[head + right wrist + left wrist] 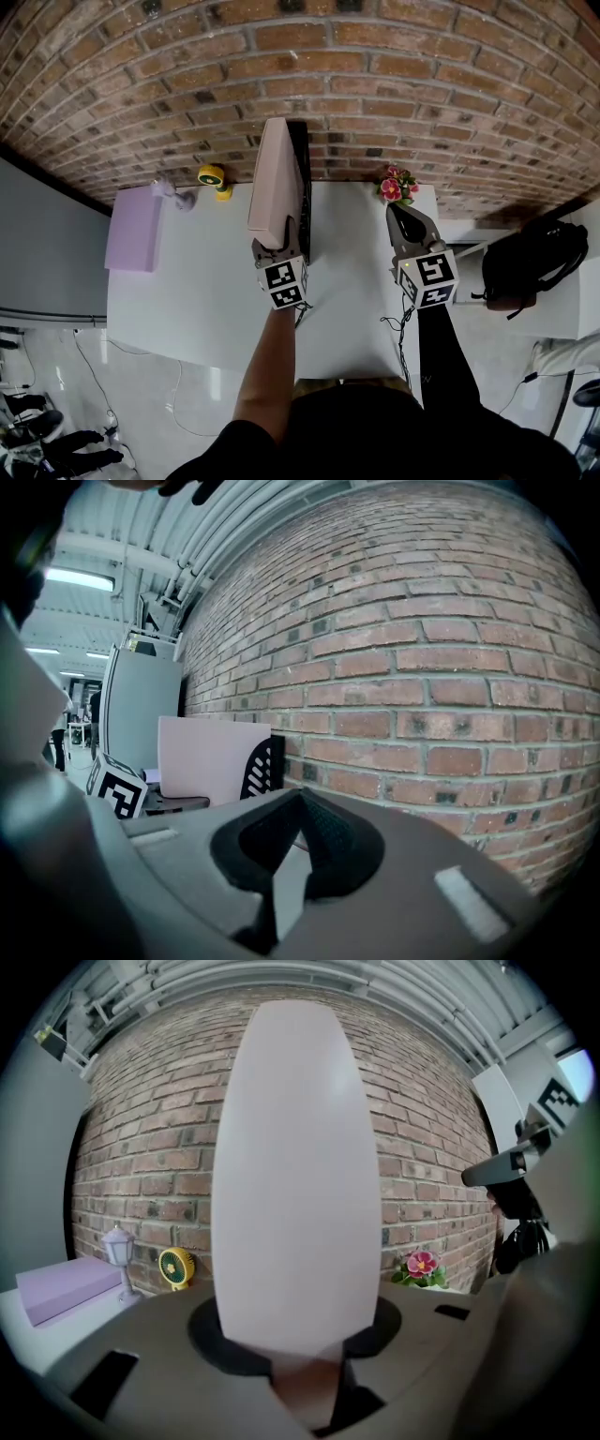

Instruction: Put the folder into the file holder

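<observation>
1. The black file holder (302,187) stands upright near the middle of the table's (206,300) far edge, close to the brick wall (375,75). Its slotted side faces the right gripper view (258,766). What it holds cannot be made out.
2. The pink folder (275,178) stands on edge just left of the holder, broad face to the left. Whether any part sits inside cannot be told.
3. The left gripper (278,246) is clamped on the folder's near lower edge, and the sheet fills its own view (295,1176).
4. The right gripper (401,214) hangs over the table's right side, well apart from the holder, jaws together on nothing (298,803).
5. A purple box (133,228) lies at the far left corner, with a small lamp (173,194) and a yellow fan (214,178) beside it along the far edge.
6. Pink flowers (397,186) stand at the far right corner, just ahead of the right gripper.
7. A black backpack (532,264) sits off the table's right edge.
</observation>
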The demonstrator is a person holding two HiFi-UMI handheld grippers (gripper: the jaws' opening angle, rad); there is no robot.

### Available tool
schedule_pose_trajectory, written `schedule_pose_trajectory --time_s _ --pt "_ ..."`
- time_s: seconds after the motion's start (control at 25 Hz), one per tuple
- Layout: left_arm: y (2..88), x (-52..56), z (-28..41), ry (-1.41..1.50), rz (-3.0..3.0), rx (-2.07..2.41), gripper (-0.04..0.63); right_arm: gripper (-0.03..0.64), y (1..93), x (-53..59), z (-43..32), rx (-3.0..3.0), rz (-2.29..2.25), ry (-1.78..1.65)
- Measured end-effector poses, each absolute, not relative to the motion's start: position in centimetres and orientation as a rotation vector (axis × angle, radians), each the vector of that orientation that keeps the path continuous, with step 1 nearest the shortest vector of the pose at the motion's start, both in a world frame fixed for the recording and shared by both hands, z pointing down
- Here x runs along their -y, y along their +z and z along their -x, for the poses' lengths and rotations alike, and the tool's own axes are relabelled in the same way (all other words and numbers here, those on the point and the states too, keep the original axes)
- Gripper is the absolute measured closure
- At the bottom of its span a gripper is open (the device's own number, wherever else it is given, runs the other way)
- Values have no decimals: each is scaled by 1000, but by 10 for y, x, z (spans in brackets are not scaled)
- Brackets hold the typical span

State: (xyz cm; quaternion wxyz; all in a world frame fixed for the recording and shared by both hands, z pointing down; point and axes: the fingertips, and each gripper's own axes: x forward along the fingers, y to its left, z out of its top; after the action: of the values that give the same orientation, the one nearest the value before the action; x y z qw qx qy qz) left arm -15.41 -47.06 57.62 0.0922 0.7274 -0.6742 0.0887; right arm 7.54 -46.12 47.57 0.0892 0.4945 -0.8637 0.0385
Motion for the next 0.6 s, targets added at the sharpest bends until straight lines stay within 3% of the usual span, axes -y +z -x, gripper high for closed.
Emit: schedule_pose_trajectory --time_s 0.6 --pt "592 469 152 291 -2218 1932 442 615 479 461 -65 2580 -1456 124"
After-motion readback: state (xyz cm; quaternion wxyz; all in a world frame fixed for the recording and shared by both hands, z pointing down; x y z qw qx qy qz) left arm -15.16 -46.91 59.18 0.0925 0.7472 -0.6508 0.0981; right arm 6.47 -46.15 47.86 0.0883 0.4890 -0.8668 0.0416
